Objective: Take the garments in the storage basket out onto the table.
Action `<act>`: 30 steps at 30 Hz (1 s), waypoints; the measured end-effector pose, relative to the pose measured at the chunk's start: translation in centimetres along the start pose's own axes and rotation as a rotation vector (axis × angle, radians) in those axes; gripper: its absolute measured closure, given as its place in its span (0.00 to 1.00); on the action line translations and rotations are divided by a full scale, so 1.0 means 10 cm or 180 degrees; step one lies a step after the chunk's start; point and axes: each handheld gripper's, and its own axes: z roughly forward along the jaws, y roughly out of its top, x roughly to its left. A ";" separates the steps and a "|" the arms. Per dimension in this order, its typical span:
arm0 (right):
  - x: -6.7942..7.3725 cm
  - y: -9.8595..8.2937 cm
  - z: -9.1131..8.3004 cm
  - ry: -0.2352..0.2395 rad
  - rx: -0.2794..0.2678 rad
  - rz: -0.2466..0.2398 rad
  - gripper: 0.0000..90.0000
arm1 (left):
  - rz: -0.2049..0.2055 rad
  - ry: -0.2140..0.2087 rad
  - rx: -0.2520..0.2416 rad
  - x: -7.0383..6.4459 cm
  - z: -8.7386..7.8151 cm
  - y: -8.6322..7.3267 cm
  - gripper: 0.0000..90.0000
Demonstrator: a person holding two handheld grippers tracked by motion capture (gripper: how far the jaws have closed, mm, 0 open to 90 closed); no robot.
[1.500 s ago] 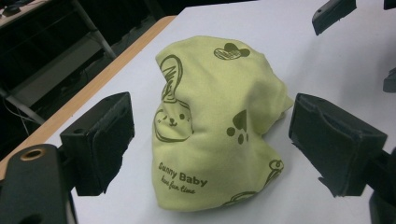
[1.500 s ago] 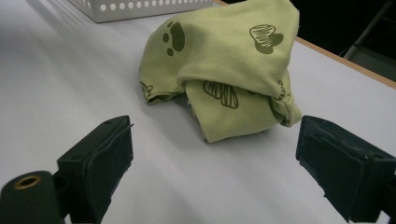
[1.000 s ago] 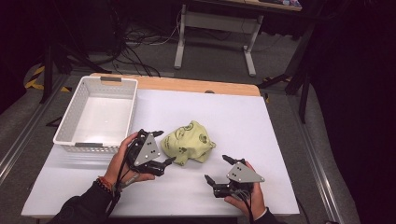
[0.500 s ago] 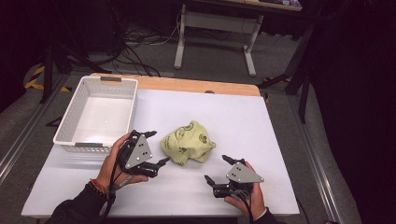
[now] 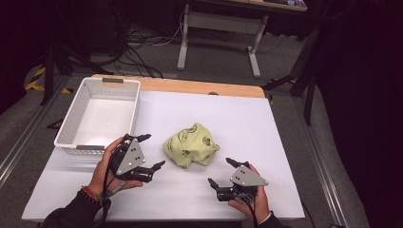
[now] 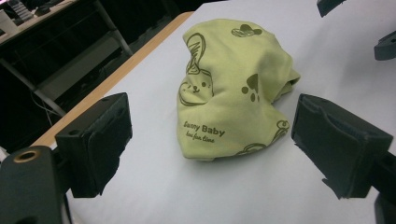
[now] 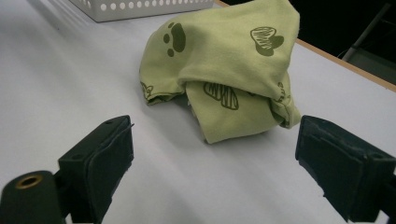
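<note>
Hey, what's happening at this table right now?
A person sits at a white table with a two-jaw gripper in each hand. A crumpled yellow-green printed cloth lies in the middle of it. The left gripper and the right gripper sit on either side of the cloth, both open and apart from it, so nothing is gripped yet. A white perforated basket stands empty at the table's left.

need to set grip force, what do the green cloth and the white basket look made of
Green cloth: soft knit fabric, likely cotton, matte, judging by its limp folds and printed cartoon marks. White basket: seemingly rigid moulded plastic, slightly glossy, with rows of punched holes in its walls.
</note>
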 end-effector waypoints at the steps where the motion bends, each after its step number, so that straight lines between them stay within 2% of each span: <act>1: 0.00 0.00 0.00 -0.0002 -0.0002 -0.0002 0.14 | 0.0000 0.0000 0.0000 0.00 0.00 0.00 0.15; 8: 0.01 0.00 0.00 0.0006 -0.0009 0.0001 0.14 | -0.0018 0.0058 -0.0020 0.02 -0.12 -0.07 0.15; 21: 0.00 0.00 0.00 -0.0006 -0.0001 0.0004 0.14 | -0.0059 0.0181 0.0012 0.04 -0.24 -0.23 0.14; 29: 0.01 0.00 0.02 -0.0007 0.0010 0.0008 0.14 | -0.0135 0.0263 0.0112 0.06 -0.32 -0.39 0.13; 30: 0.01 0.00 0.02 -0.0005 0.0010 0.0006 0.14 | -0.0181 0.0281 0.0121 0.07 -0.35 -0.44 0.12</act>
